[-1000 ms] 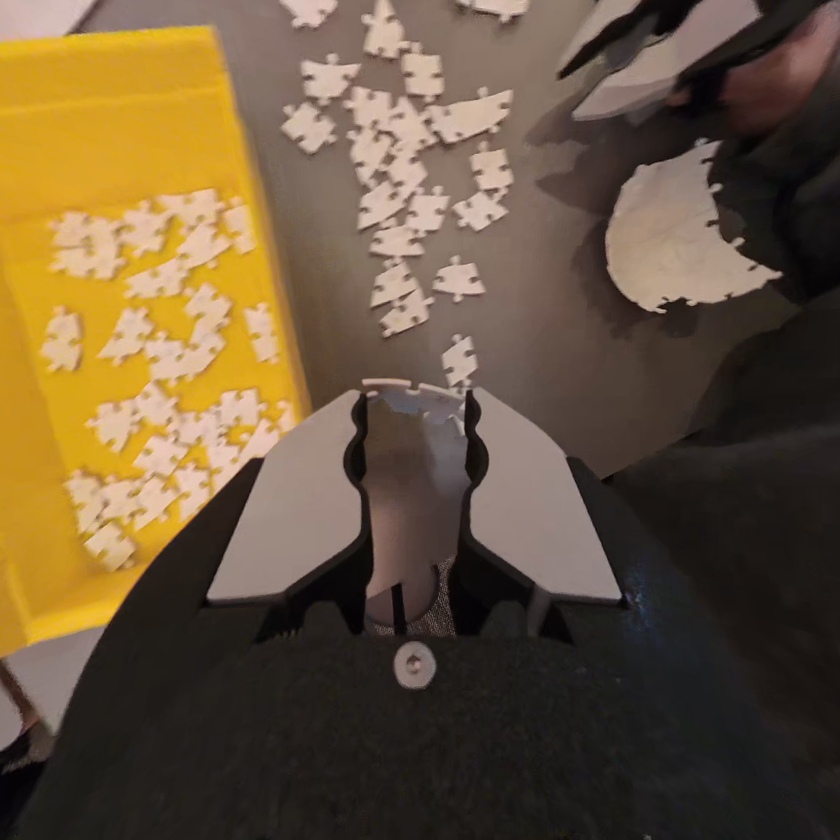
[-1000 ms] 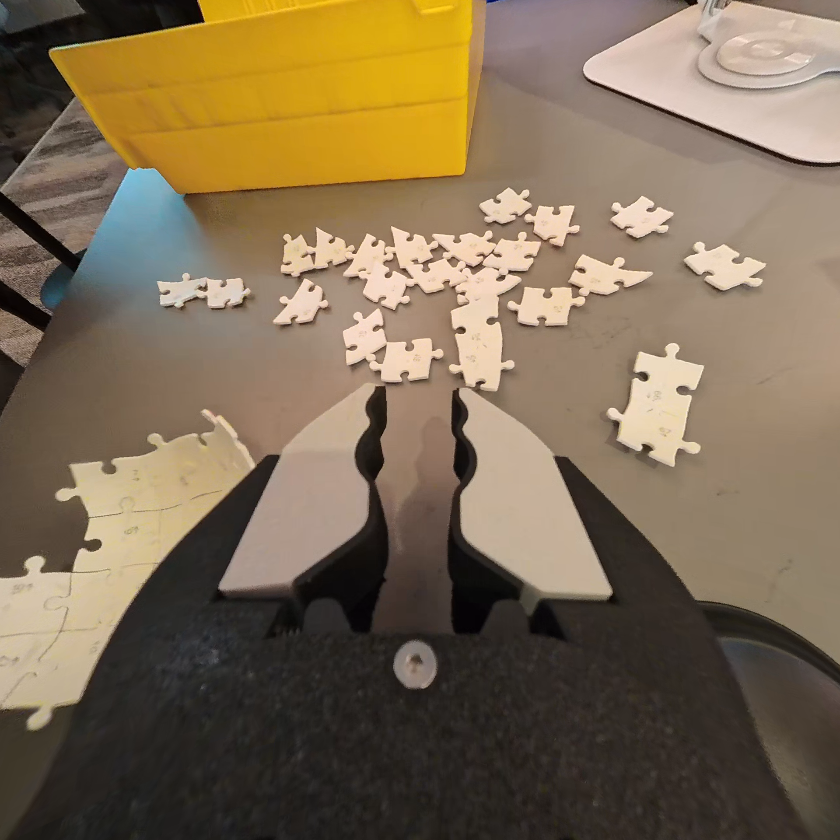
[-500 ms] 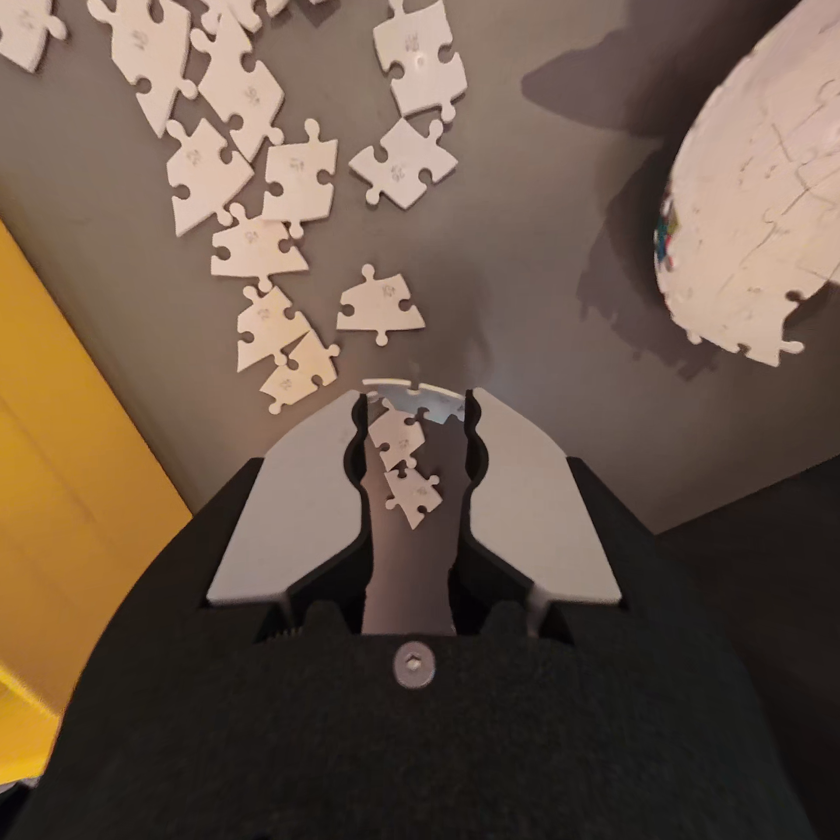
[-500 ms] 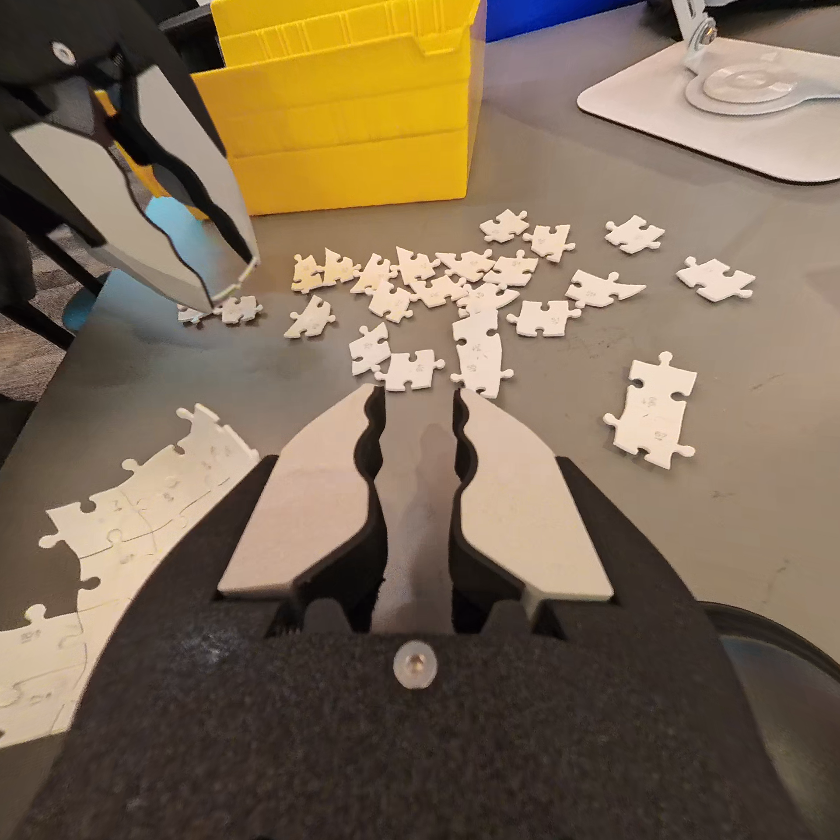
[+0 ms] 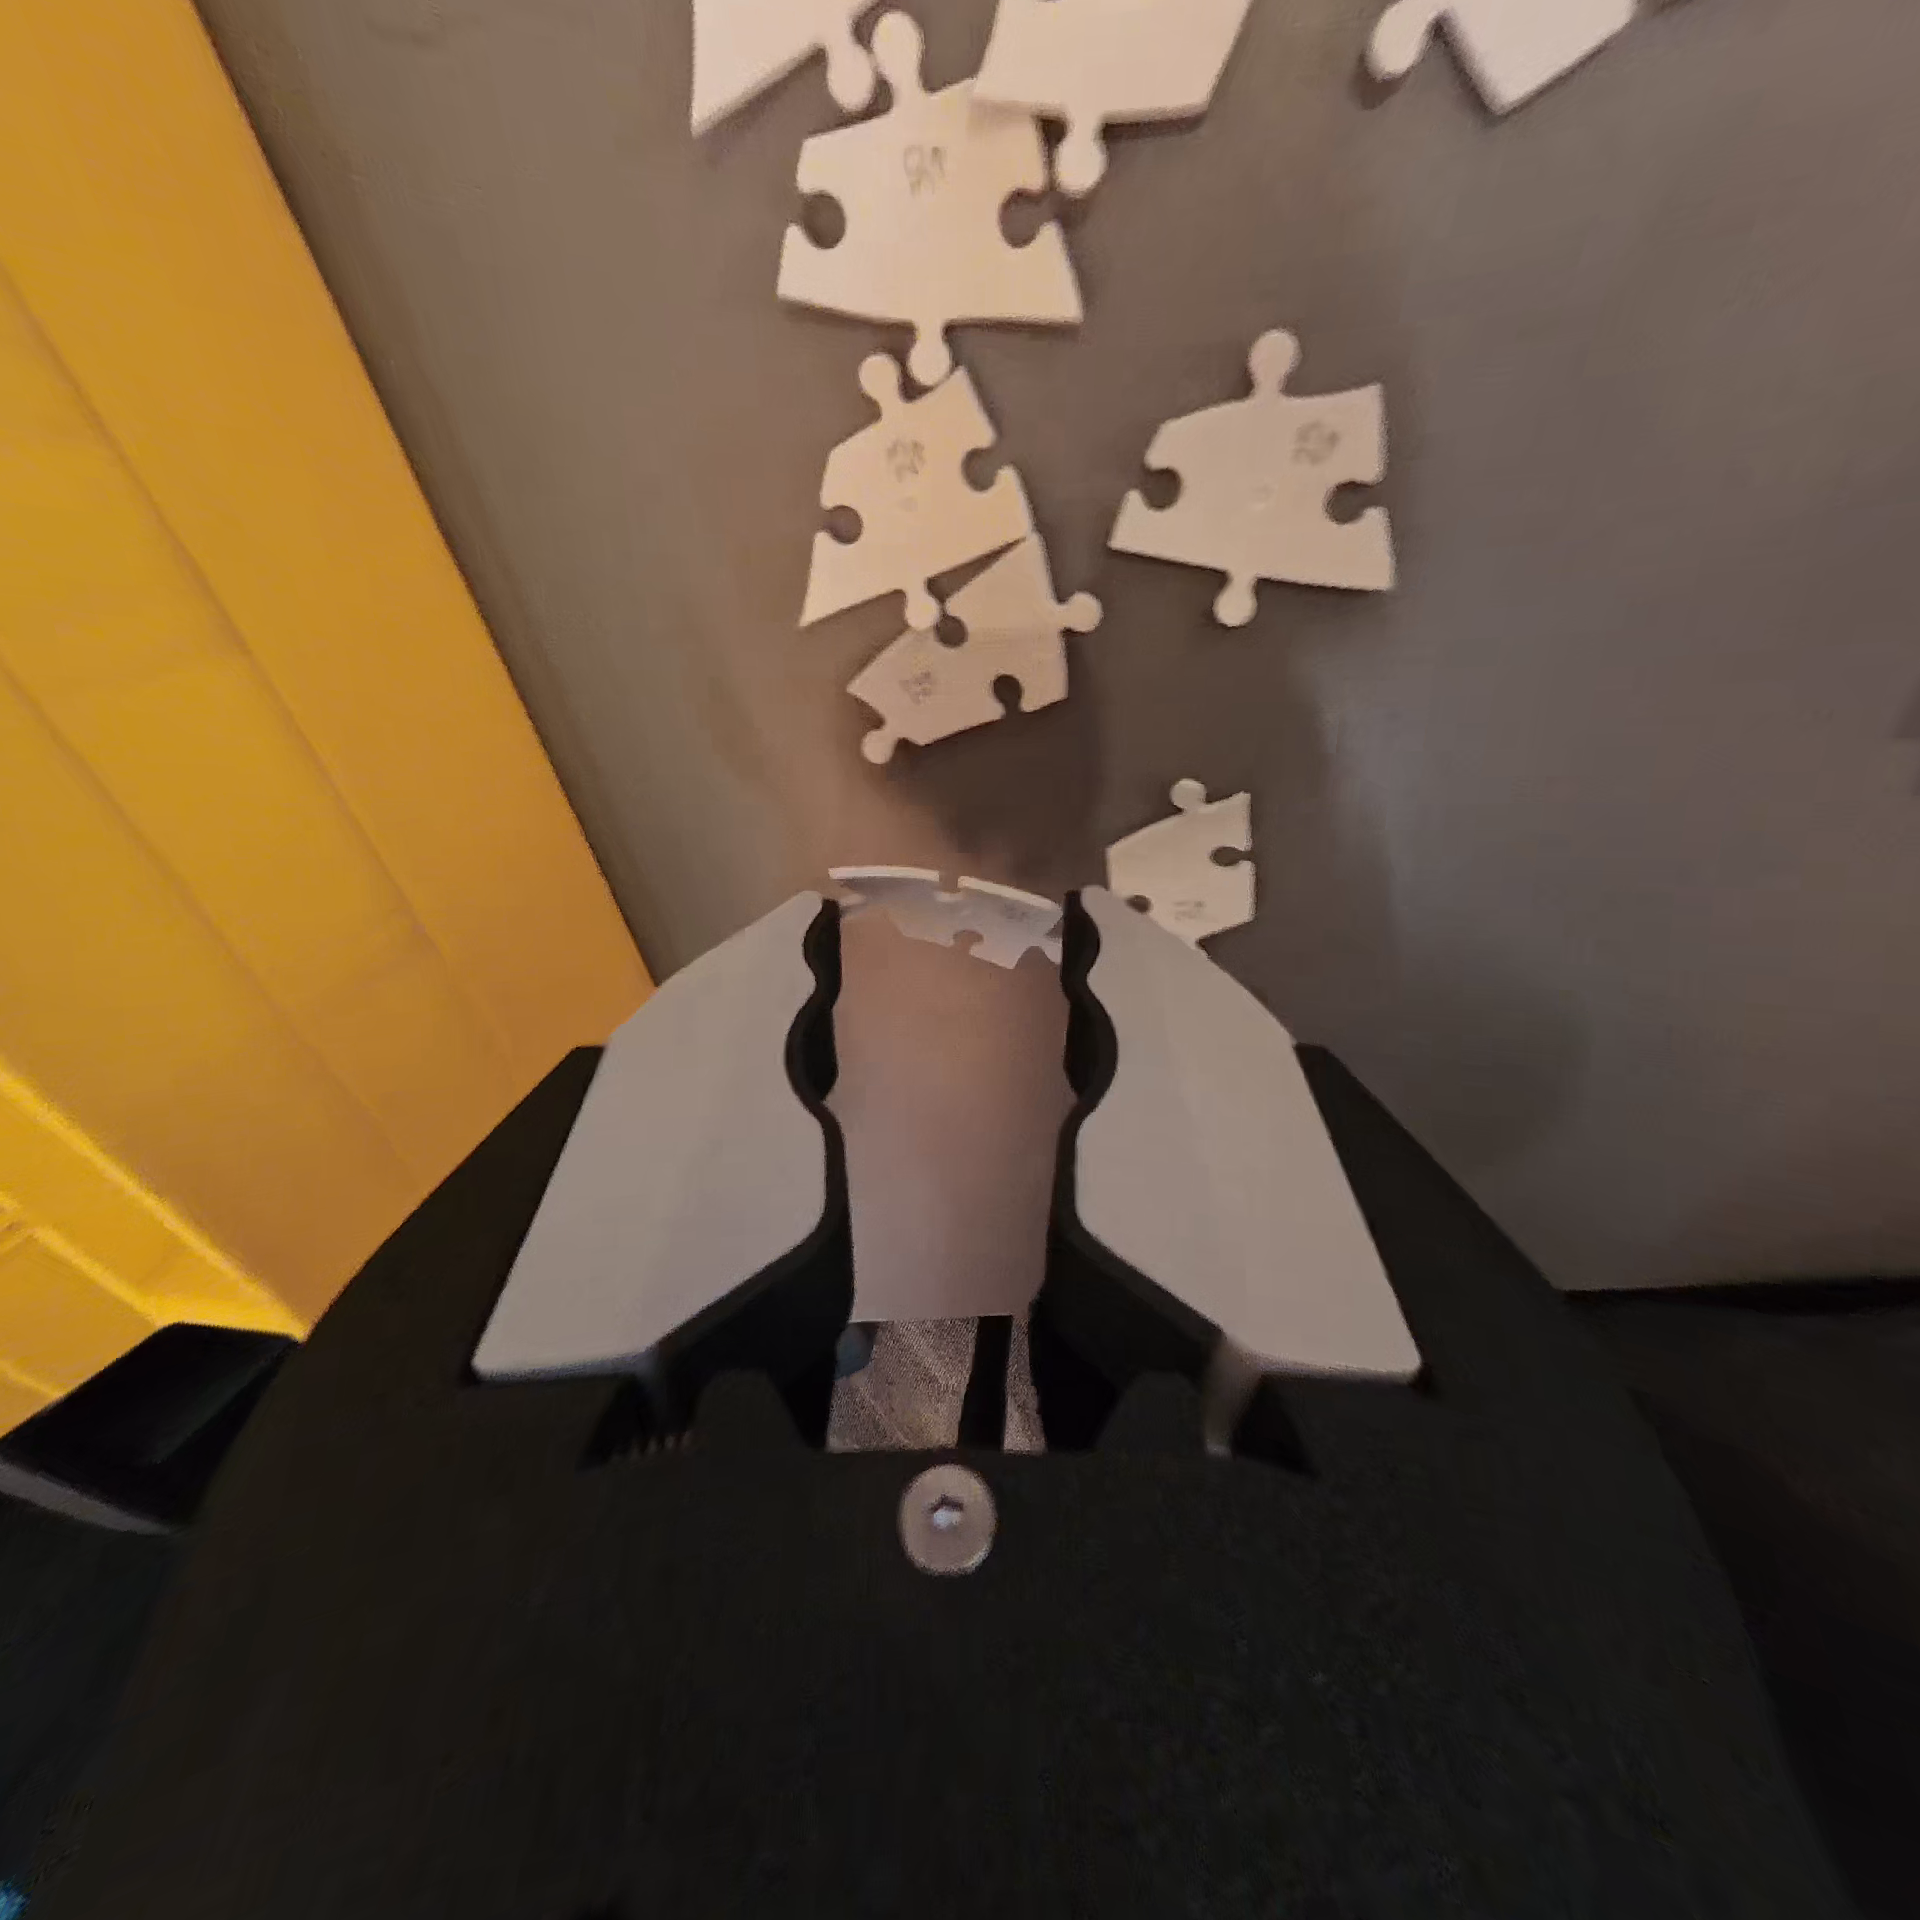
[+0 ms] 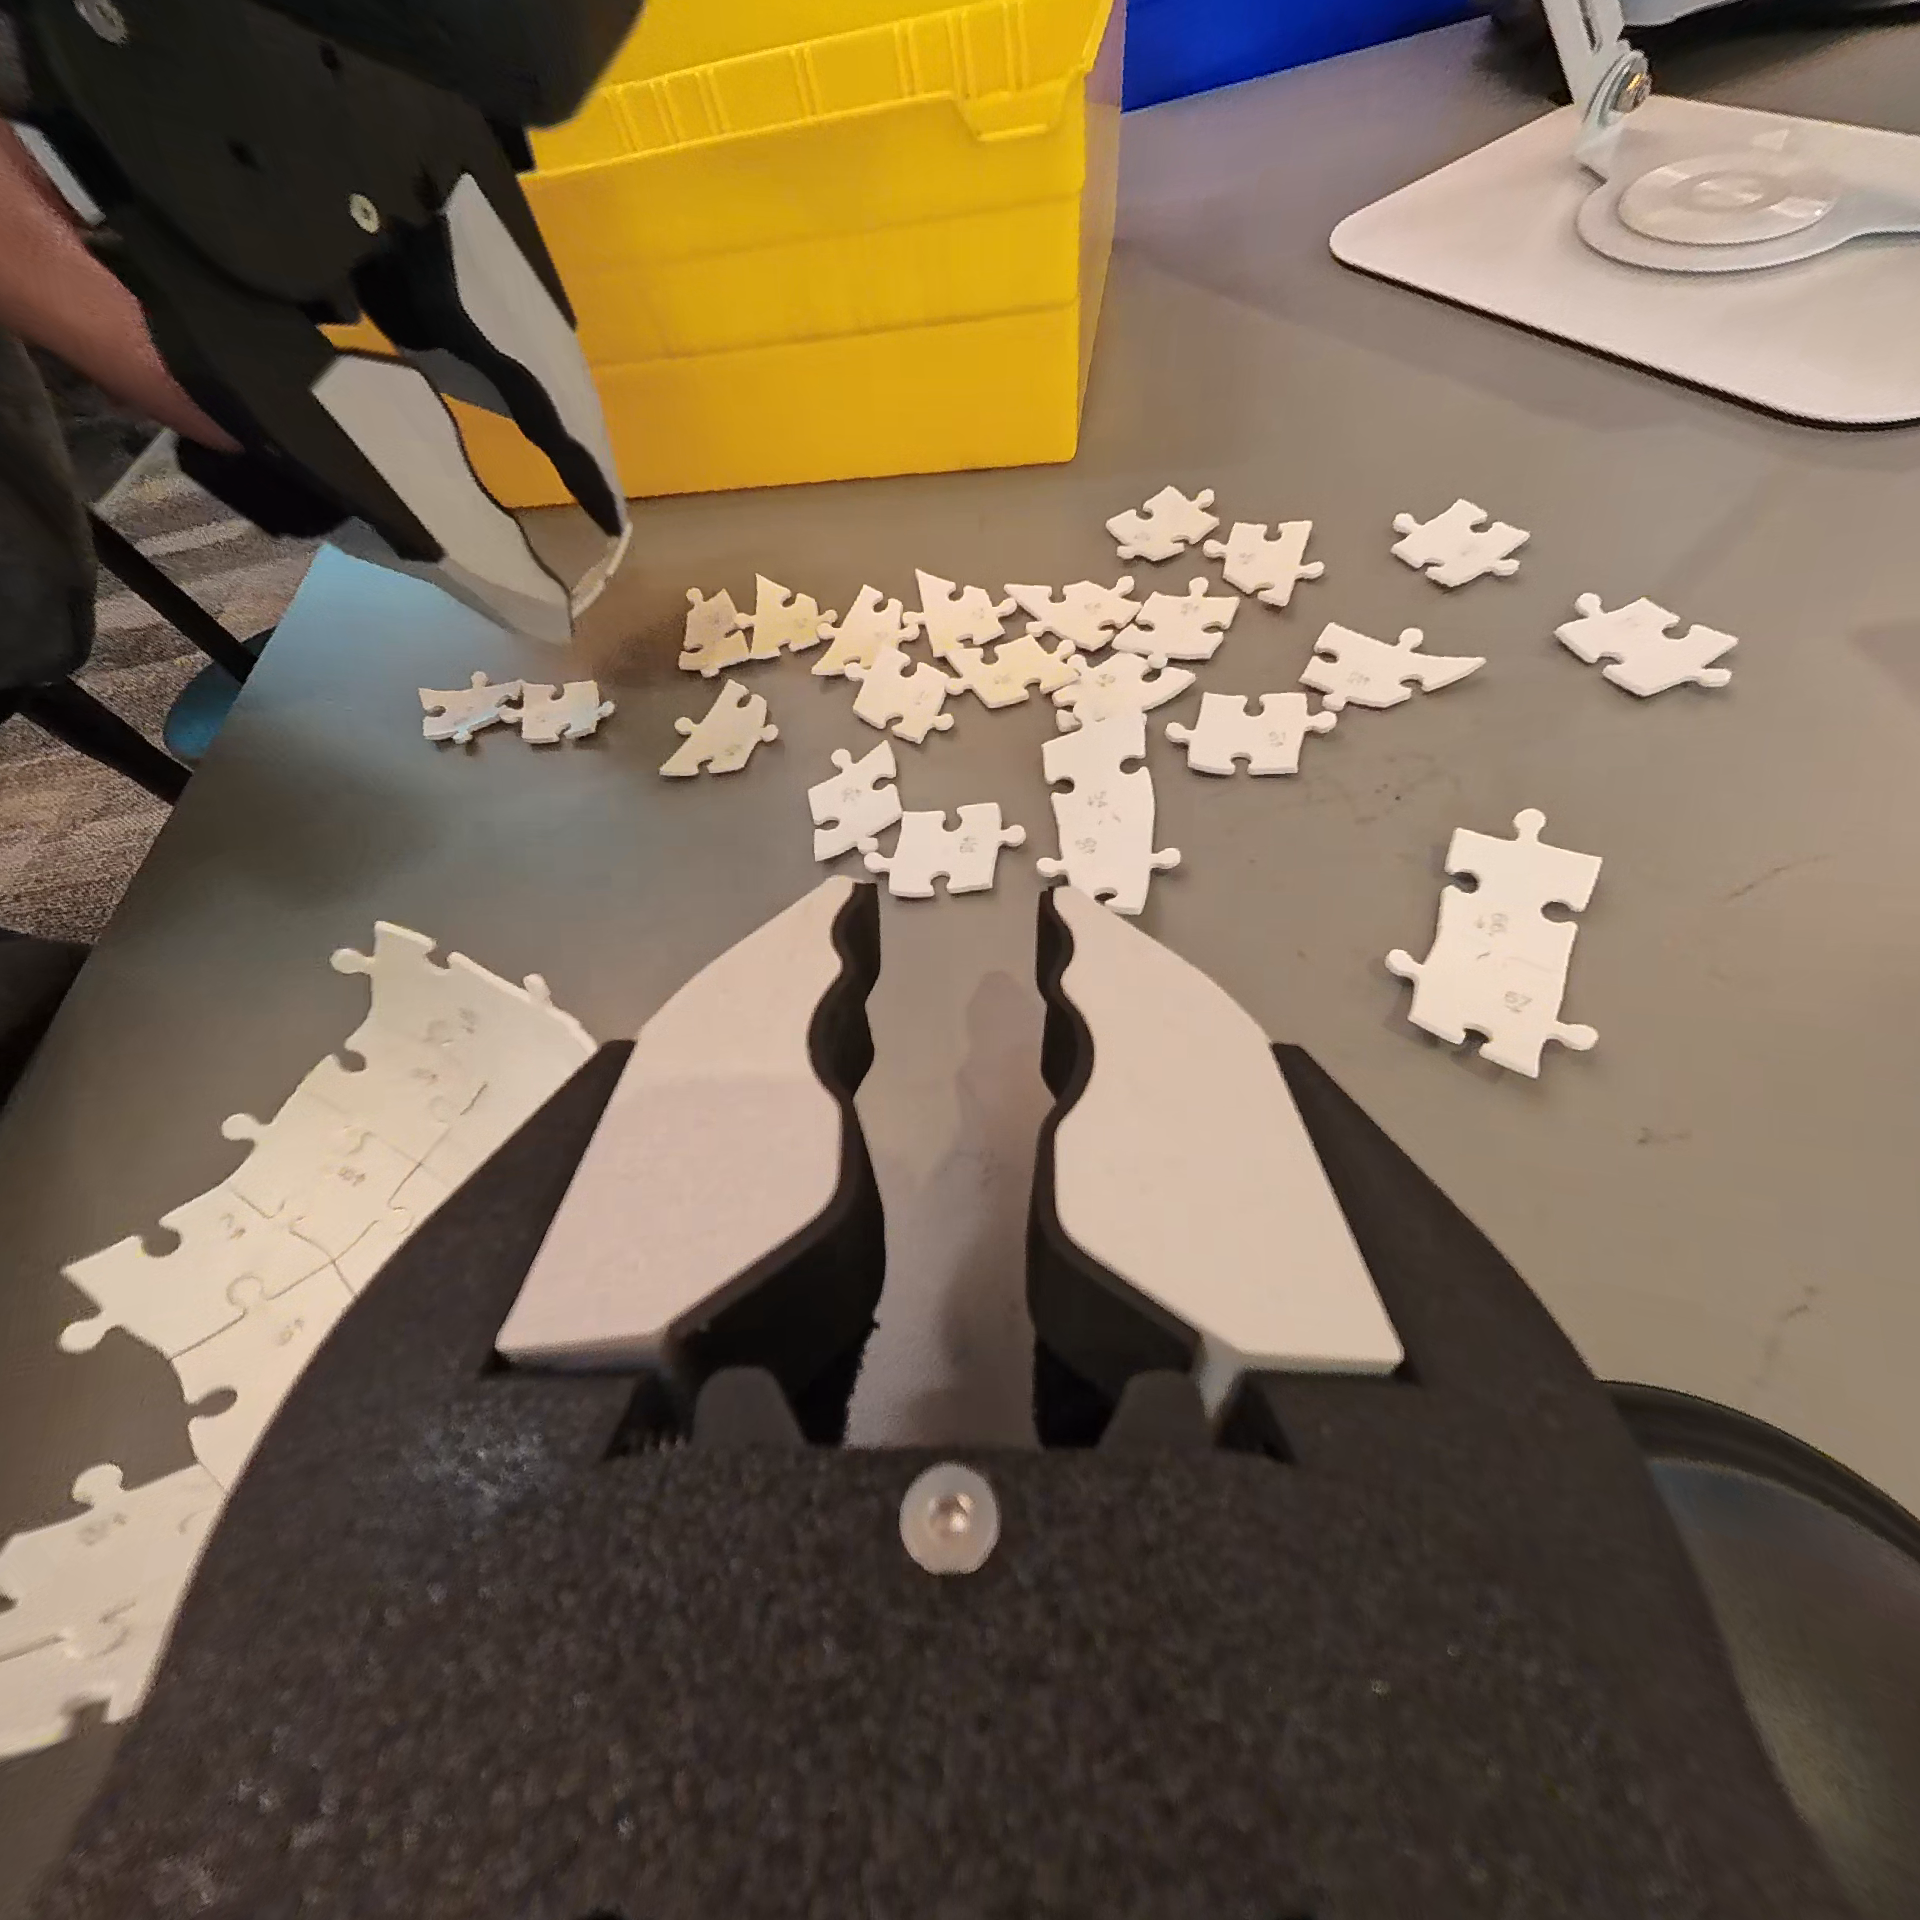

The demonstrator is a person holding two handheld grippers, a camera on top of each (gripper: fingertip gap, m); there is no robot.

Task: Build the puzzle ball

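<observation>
Left wrist view: a curved strip of joined white puzzle pieces (image 5: 951, 914), clenched in the left gripper (image 5: 945, 920), has been lowered toward loose white pieces (image 5: 1257, 499); the right gripper (image 6: 956, 899) is held released.

Dim, motion-blurred left view; right view brighter, sharper, edge-warped.

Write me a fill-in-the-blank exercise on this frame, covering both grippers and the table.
1. The left gripper holds a white puzzle ___ across its fingertips.
2. The right gripper is open and holds ___.
3. The bin behind the loose pieces is ___.
4. In the right wrist view, the joined section lies on the table to that gripper's ___.

Missing words: piece; nothing; yellow; left
</observation>
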